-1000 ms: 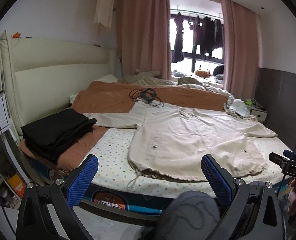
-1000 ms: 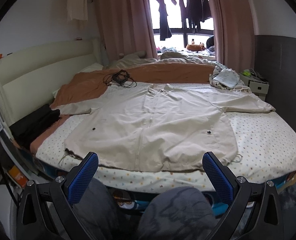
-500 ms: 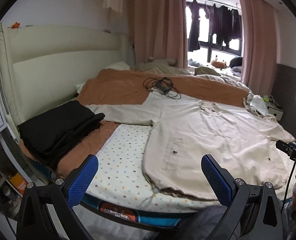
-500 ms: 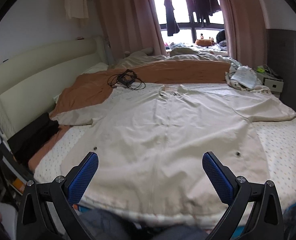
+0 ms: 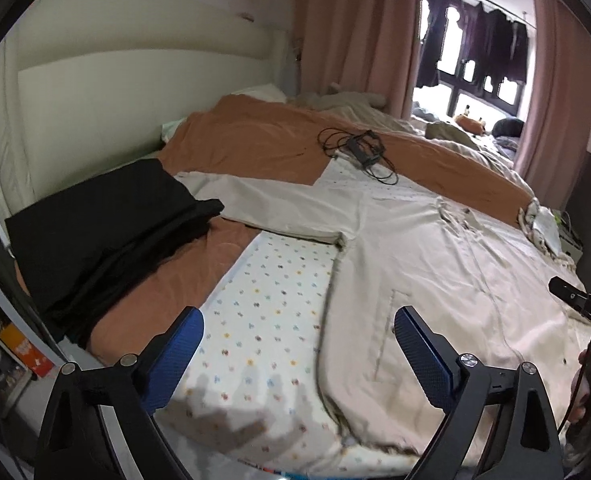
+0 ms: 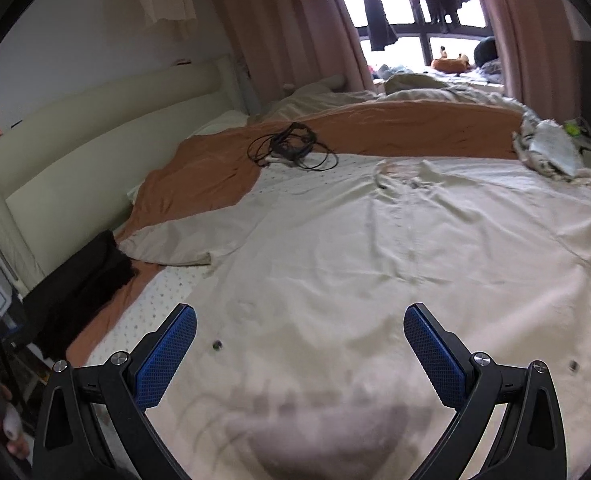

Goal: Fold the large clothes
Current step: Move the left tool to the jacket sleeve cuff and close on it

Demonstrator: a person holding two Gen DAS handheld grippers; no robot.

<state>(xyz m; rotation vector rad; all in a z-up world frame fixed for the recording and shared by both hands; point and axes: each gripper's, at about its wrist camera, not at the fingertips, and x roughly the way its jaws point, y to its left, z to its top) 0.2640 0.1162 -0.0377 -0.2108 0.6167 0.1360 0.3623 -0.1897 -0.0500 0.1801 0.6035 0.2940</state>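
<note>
From the left wrist we see our left gripper (image 5: 297, 350) spread empty over the dotted bed sheet (image 5: 263, 300), beside the cream cotton coat's (image 5: 435, 280) hem edge. From the right wrist, our right gripper (image 6: 299, 354) gapes empty directly above the coat's (image 6: 375, 256) middle.

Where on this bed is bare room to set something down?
Free: the dotted sheet between the cream coat and the orange blanket. Crowded: the black folded stack to the left, the cable bundle by the collar.
</note>
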